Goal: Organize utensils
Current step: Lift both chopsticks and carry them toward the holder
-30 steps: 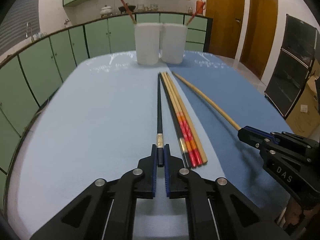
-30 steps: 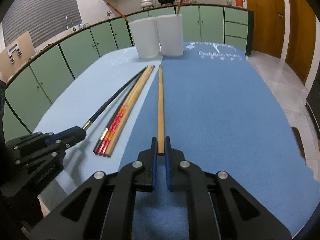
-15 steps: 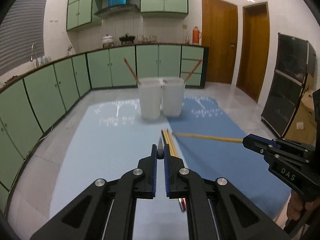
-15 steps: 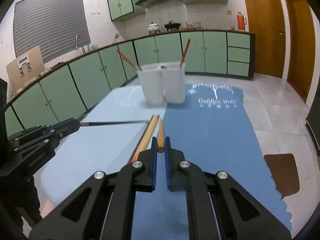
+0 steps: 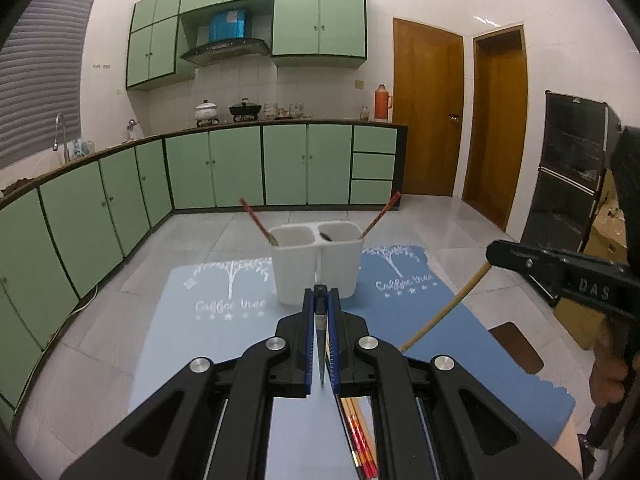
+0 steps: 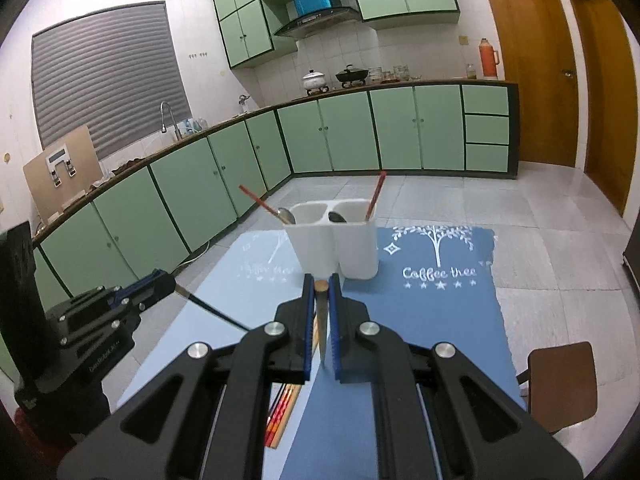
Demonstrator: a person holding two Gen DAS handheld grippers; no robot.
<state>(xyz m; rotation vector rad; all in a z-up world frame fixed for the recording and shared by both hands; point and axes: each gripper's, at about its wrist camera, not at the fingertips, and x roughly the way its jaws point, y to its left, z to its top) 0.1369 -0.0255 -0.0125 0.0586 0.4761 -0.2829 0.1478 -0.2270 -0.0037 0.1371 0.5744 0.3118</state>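
**Two chopsticks held clear of the surface, holder ahead**

The surface, covered by a pale and a darker blue mat, fills the lower field of both views. At twelve o'clock on it stands the white two-compartment utensil holder; each cup already contains one red chopstick and what appears to be a spoon. The left gripper has its fingers closed narrowly on a black chopstick, gripped at its thick metal-banded end, the shaft hanging down toward five o'clock in the right wrist view. The right gripper is likewise clamped on a plain bamboo chopstick at its butt end. Loose chopsticks with red and orange bands lie at six o'clock beneath the fingers.

Handling: both sticks are judged light, stiff and smooth, so apt to pivot in an end grip; holding nearer the middle would steady them.

Obscured: each held tip is cut off by the gripper bodies; the count of loose sticks and the holder's depth cannot be read.
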